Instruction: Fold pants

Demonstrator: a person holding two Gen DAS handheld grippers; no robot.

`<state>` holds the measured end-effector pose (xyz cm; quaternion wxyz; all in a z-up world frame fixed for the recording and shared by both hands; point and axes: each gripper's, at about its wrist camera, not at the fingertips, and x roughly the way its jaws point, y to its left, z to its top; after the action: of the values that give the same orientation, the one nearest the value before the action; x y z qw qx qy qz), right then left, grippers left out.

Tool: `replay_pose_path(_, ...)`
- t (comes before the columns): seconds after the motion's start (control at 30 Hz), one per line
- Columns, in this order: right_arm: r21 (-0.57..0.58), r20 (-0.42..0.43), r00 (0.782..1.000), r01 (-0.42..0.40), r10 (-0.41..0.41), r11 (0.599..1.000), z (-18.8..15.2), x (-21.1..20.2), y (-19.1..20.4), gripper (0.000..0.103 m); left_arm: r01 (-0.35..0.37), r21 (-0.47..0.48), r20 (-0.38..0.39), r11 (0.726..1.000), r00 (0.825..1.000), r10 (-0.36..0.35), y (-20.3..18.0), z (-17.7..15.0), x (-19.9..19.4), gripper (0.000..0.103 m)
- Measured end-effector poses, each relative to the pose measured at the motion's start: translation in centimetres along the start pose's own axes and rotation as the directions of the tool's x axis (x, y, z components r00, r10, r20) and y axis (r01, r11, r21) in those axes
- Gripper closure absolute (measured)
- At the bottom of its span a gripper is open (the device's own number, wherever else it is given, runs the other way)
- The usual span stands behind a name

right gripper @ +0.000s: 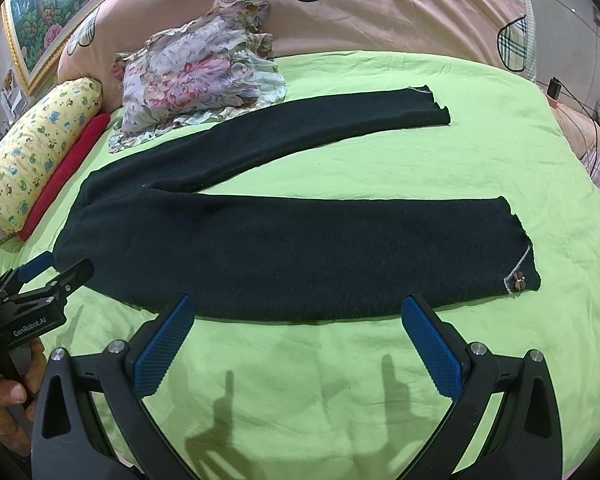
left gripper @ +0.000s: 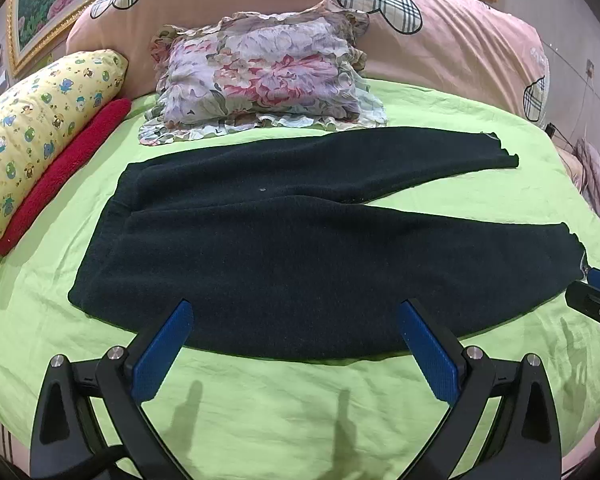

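Dark navy fleece pants [left gripper: 300,248] lie flat on the green bedsheet [left gripper: 260,408], waistband at the left and both legs running right in a narrow V. In the right wrist view the pants [right gripper: 284,248] show a small flower trim on the near cuff [right gripper: 520,278]. My left gripper [left gripper: 296,312] hovers open over the near edge of the pants, toward the waist end. My right gripper [right gripper: 300,308] is open above the near leg's lower edge. Each gripper shows at the edge of the other's view: right gripper [left gripper: 596,296], left gripper [right gripper: 56,268].
A floral cushion [left gripper: 268,72] sits just beyond the far leg. A yellow printed pillow [left gripper: 40,128] and a red roll [left gripper: 68,168] lie at the left. A pink duvet [left gripper: 440,40] is heaped behind. A hand [right gripper: 8,396] holds the left gripper's handle.
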<state>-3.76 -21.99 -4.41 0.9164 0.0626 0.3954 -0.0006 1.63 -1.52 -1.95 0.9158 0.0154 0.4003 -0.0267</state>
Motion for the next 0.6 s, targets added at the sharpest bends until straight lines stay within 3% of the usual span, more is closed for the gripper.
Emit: replay_pose_path(0.6, 0.011, -0.021, 1.0, -0.017, 0.017, 1.0, 0.27, 0.53, -0.24, 0.0, 0.013, 0.004, -0.016, 1.0, 1.0, -0.013, -0.21, 0.0, 0.85, 0.0)
